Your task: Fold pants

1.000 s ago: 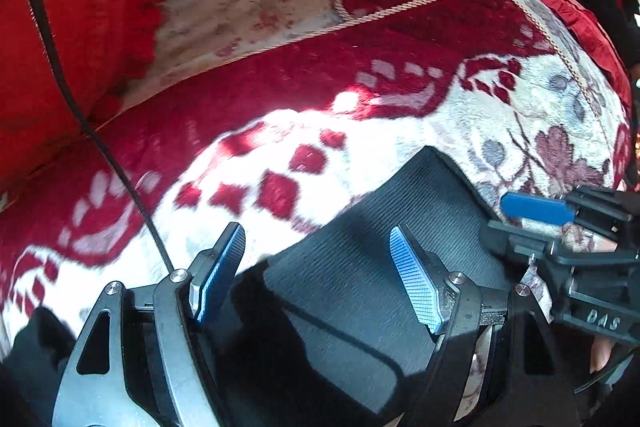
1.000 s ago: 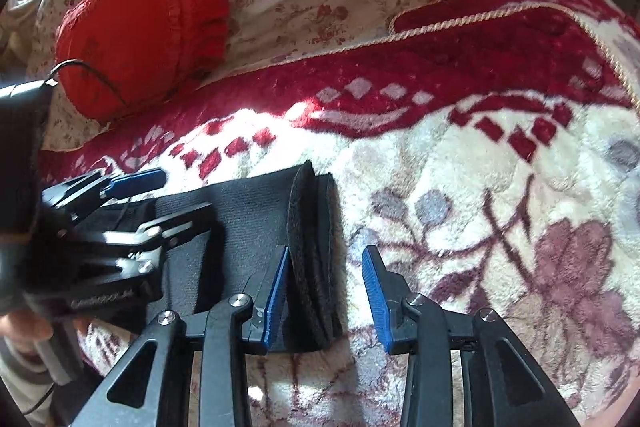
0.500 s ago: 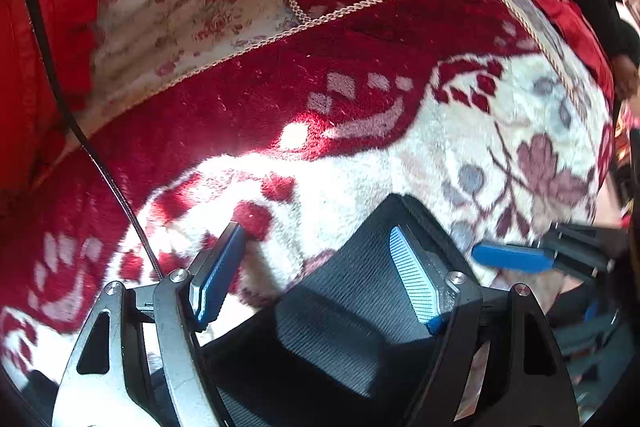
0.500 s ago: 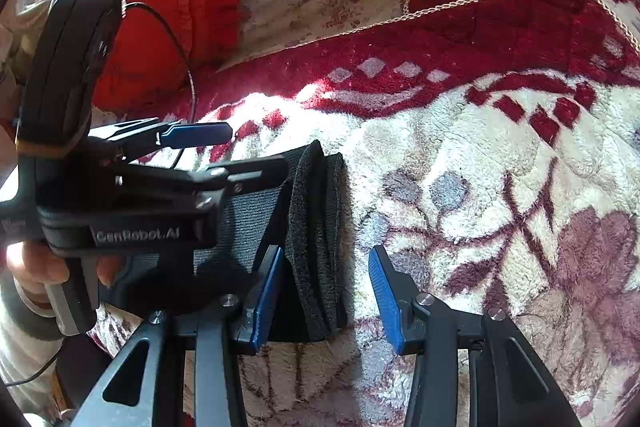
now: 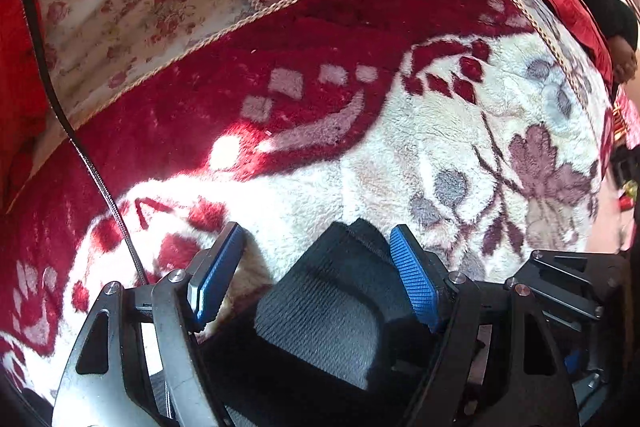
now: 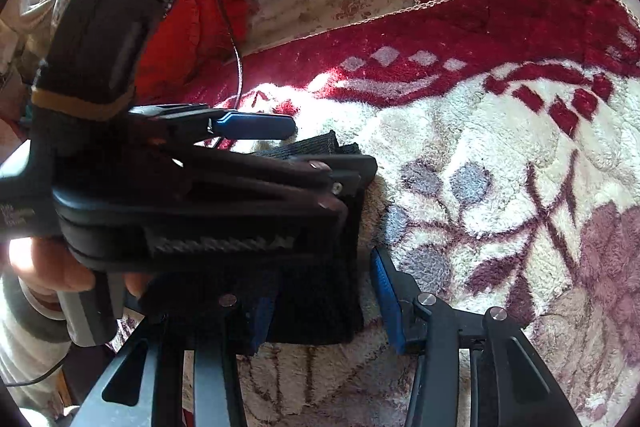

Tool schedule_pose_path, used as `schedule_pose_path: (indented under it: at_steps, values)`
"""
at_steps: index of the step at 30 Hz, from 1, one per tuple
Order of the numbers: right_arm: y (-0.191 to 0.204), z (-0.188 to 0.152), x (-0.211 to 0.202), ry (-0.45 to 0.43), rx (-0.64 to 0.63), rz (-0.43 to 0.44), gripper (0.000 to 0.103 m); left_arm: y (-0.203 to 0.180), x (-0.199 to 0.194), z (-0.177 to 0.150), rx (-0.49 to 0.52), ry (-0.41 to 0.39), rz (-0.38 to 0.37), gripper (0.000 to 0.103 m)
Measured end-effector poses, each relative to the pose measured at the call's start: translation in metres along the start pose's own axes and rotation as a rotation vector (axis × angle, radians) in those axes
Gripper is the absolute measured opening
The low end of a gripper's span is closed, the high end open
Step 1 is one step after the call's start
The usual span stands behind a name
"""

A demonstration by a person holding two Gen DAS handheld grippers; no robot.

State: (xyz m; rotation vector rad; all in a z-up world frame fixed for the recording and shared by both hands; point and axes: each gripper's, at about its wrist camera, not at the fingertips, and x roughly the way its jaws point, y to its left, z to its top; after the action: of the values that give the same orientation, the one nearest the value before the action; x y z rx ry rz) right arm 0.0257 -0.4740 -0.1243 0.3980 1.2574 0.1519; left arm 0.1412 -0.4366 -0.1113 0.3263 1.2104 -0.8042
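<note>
The folded black pants (image 6: 320,287) lie on the fleece blanket (image 6: 500,147) near its lower edge, long axis running away toward the red pillow (image 6: 192,23). The left gripper (image 5: 316,279) hovers over them, jaws wide, gripping nothing. The right gripper (image 6: 324,303) straddles their folded edge, jaws equally spread.

Harsh sunlight glares on the blanket (image 5: 248,183); fisheye edges bend, dark corners
</note>
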Motion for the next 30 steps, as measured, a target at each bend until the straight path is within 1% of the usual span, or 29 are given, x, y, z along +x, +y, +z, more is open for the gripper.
schedule_pose_path:
  at_steps: [1, 2, 3, 4, 5, 6, 7, 8, 10, 12, 16, 21, 24, 27, 30]
  values:
    - [0.000, 0.000, 0.001, -0.002, -0.004, 0.003, 0.044, -0.003, 0.001, -0.001, 0.020, -0.012, 0.010, 0.065]
    - [0.001, -0.001, 0.001, -0.009, -0.012, 0.004, 0.043, -0.004, 0.001, -0.002, 0.036, -0.016, 0.015, 0.061]
    - [0.002, -0.002, 0.002, -0.017, -0.018, 0.004, 0.033, -0.006, 0.000, -0.003, 0.048, -0.026, 0.020, 0.058]
    - [0.004, -0.003, 0.004, -0.017, -0.021, 0.012, 0.027, -0.008, -0.001, -0.004, 0.055, -0.036, 0.026, 0.050]
    - [0.005, -0.003, 0.007, -0.012, -0.022, 0.021, 0.026, -0.008, -0.002, -0.005, 0.058, -0.044, 0.027, 0.043]
    - [0.007, -0.004, 0.008, -0.019, -0.033, 0.011, 0.022, -0.007, -0.004, -0.006, 0.056, -0.053, 0.025, 0.038]
    - [0.010, -0.003, 0.007, -0.025, -0.047, 0.004, 0.019, -0.006, -0.006, -0.007, 0.053, -0.058, 0.017, 0.031]
    - [0.012, -0.002, 0.005, -0.033, -0.051, 0.003, 0.018, -0.005, -0.010, -0.009, 0.046, -0.064, 0.003, 0.023]
    - [0.015, -0.002, 0.001, -0.050, -0.046, 0.009, 0.016, 0.000, -0.019, -0.011, 0.029, -0.071, -0.057, 0.016]
    - [0.017, 0.000, -0.007, -0.067, -0.034, 0.030, 0.016, 0.004, -0.033, -0.013, 0.019, -0.097, -0.079, 0.016]
    - [0.029, 0.003, -0.028, -0.118, -0.042, 0.051, 0.015, 0.009, -0.064, -0.012, 0.010, -0.159, -0.097, 0.016]
    - [0.059, 0.004, -0.055, -0.169, -0.083, 0.084, 0.015, 0.028, -0.110, -0.022, 0.000, -0.237, -0.104, 0.016]
    - [0.086, 0.006, -0.062, -0.185, -0.118, 0.110, 0.015, 0.044, -0.134, -0.037, -0.016, -0.268, -0.099, 0.016]
    - [0.117, 0.005, -0.064, -0.188, -0.167, 0.130, 0.015, 0.066, -0.158, -0.061, -0.045, -0.297, -0.084, 0.016]
    - [0.148, 0.003, -0.055, -0.171, -0.204, 0.156, 0.014, 0.089, -0.170, -0.088, -0.088, -0.302, -0.064, 0.016]
